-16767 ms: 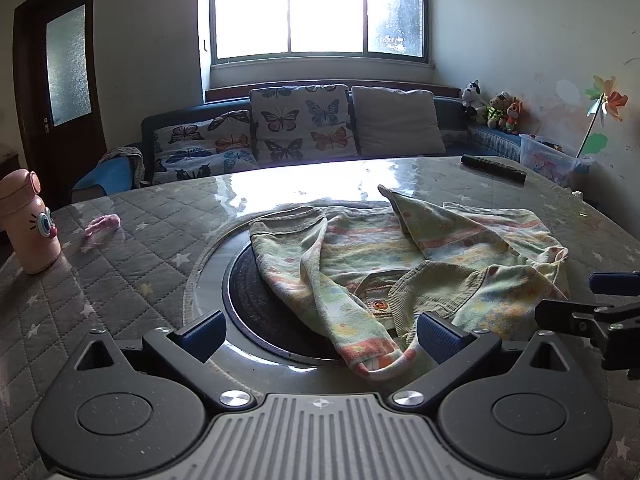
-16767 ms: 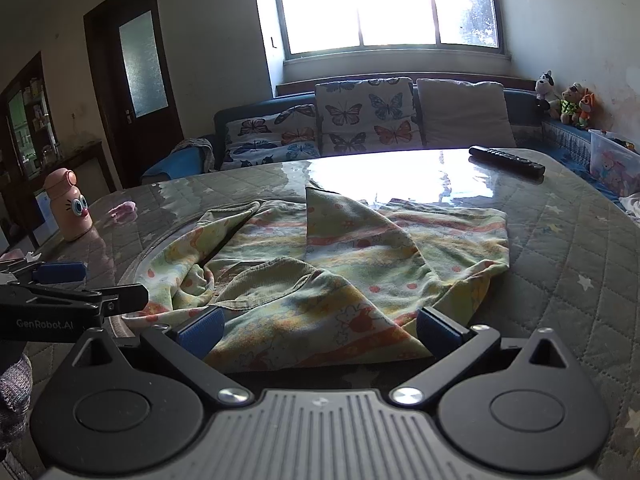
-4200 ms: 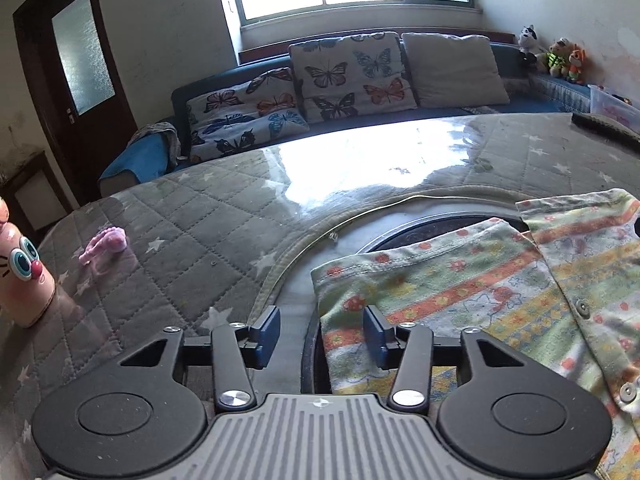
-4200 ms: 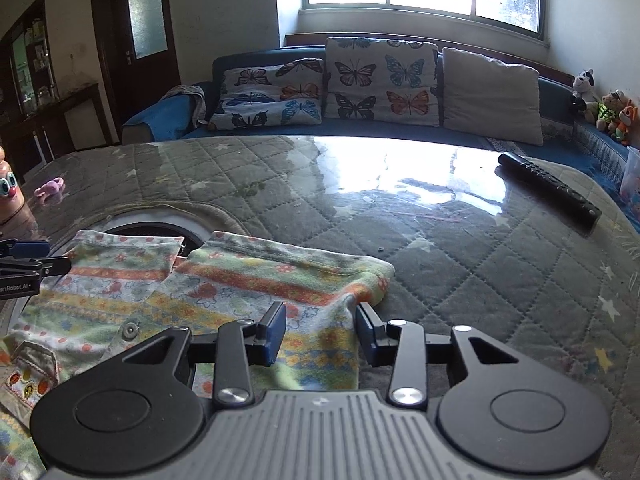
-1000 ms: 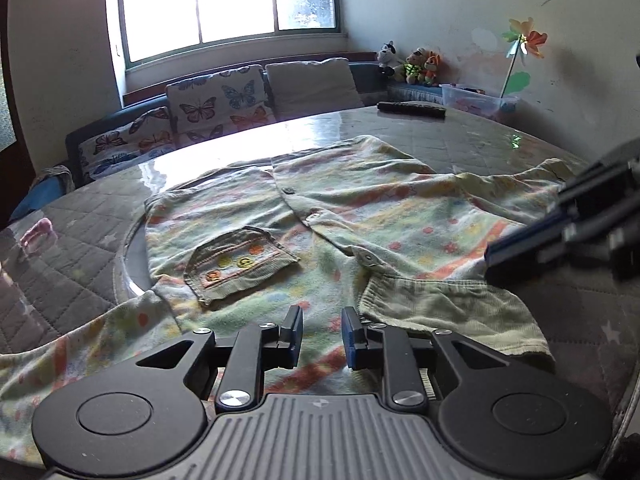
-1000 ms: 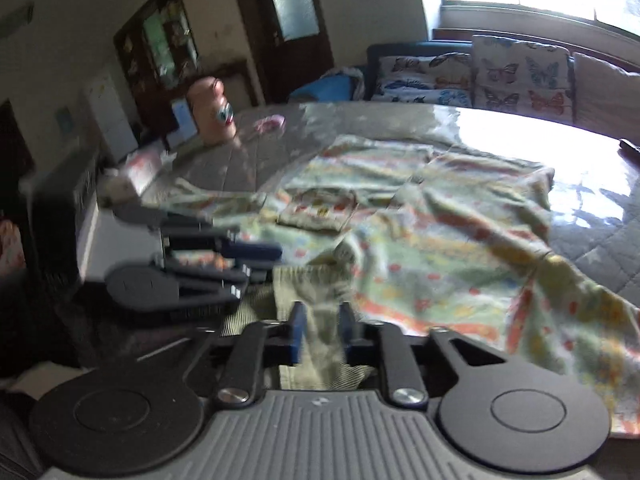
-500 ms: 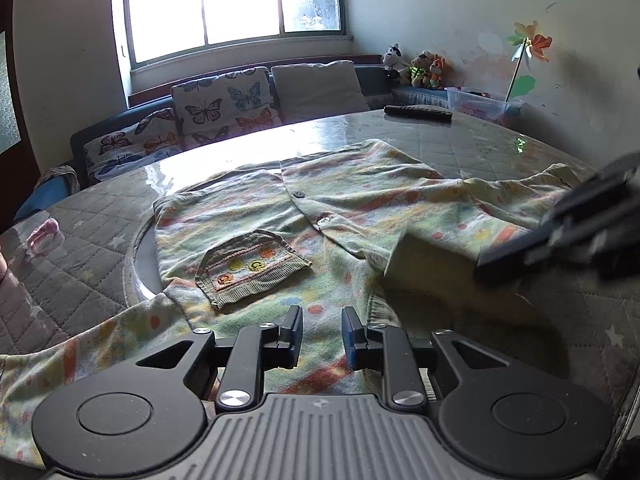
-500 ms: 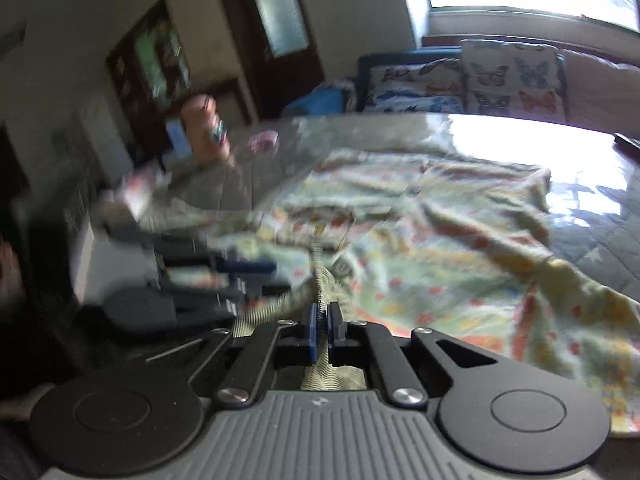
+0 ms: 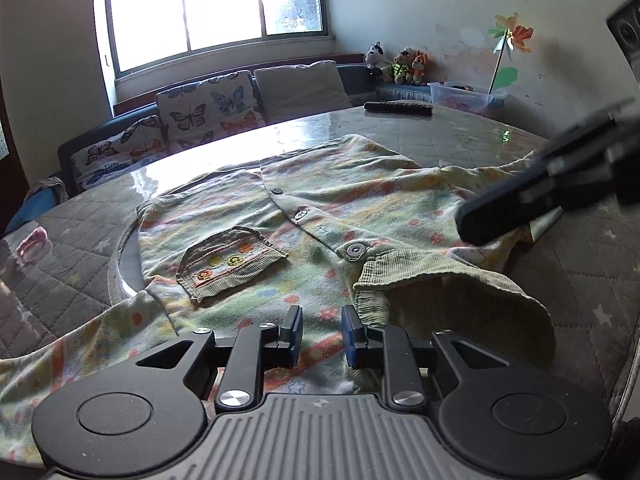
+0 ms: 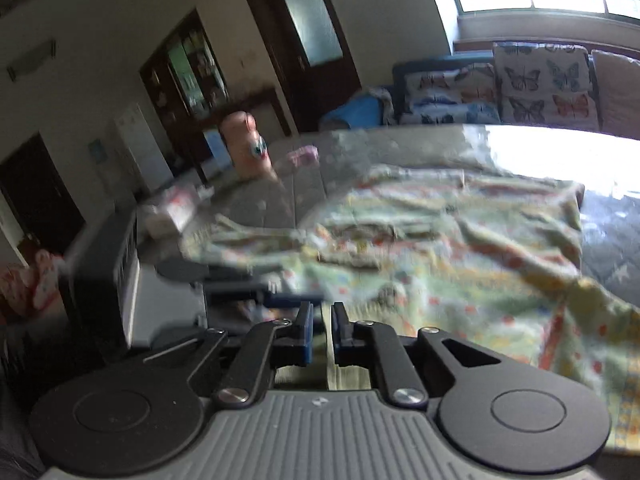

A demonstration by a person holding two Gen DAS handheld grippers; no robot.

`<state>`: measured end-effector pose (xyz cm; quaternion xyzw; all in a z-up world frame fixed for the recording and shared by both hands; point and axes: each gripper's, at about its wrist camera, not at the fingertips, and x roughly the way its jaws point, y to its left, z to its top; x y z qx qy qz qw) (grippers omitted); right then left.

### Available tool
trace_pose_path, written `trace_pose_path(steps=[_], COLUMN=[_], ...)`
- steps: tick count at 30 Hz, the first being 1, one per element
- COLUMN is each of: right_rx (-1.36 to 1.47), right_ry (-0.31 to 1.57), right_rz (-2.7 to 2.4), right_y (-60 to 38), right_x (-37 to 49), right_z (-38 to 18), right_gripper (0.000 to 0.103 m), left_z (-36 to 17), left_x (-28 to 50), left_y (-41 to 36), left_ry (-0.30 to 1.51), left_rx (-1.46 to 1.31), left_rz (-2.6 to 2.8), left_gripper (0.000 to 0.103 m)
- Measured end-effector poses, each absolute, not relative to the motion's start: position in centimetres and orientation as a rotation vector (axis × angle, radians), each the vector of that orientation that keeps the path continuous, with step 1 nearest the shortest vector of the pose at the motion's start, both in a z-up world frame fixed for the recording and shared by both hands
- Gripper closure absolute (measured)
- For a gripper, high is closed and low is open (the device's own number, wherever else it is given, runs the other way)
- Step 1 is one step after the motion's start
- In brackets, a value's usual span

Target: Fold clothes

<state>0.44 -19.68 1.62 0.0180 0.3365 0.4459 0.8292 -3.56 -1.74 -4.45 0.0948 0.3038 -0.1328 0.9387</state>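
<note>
A child's pastel striped shirt (image 9: 332,200) with a corduroy pocket (image 9: 228,258) and green collar (image 9: 436,276) lies spread face up on the round table. My left gripper (image 9: 320,330) is slightly open just above the shirt's near edge by the collar, holding nothing. My right gripper (image 10: 321,330) has its jaws nearly closed with a strip of the shirt's cloth (image 10: 326,344) between them. It appears in the left wrist view as a dark blurred shape (image 9: 540,196) over the shirt's right side. The right wrist view is motion-blurred.
The table carries a quilted grey cover (image 9: 72,264) under glass. A black remote (image 9: 398,108) lies at the far edge, a pink bottle (image 10: 244,148) and a small pink item (image 9: 32,240) to the left. A sofa with butterfly cushions (image 9: 208,108) stands behind.
My right gripper closed on the shirt's cloth half a second ago; now its jaws stand slightly wider around the cloth and it has swung right, off the collar. The left gripper barely moved.
</note>
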Motion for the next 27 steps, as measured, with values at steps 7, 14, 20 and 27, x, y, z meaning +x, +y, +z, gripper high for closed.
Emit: trace_pose_path(steps=[7,14,20,27], right_rx=[-0.100,-0.164,-0.160,-0.149], right_ry=[0.739,0.742,0.745,0.755], right_rz=[0.813,0.828,0.827,0.810], right_y=[-17.2,-16.4,-16.2,-16.8], right_x=[2.3,1.3,1.3,1.4], right_z=[-1.3,-3.5,-3.6,-4.0], right_gripper=[0.088,0.070,0.039,0.022], left_z=[-4.3,-3.7,-4.0,-4.5], left_x=[-4.4,-4.5,-4.2,-4.1], left_y=[-1.5,2.6,8.1,14.5], left_ry=[0.616,0.623,0.640,0.652], left_rx=[0.174,0.093,0.015,-0.058], left_rz=[-0.273,-0.156,0.010,0.204], left_gripper=[0.077,0.068,0.063,0.037])
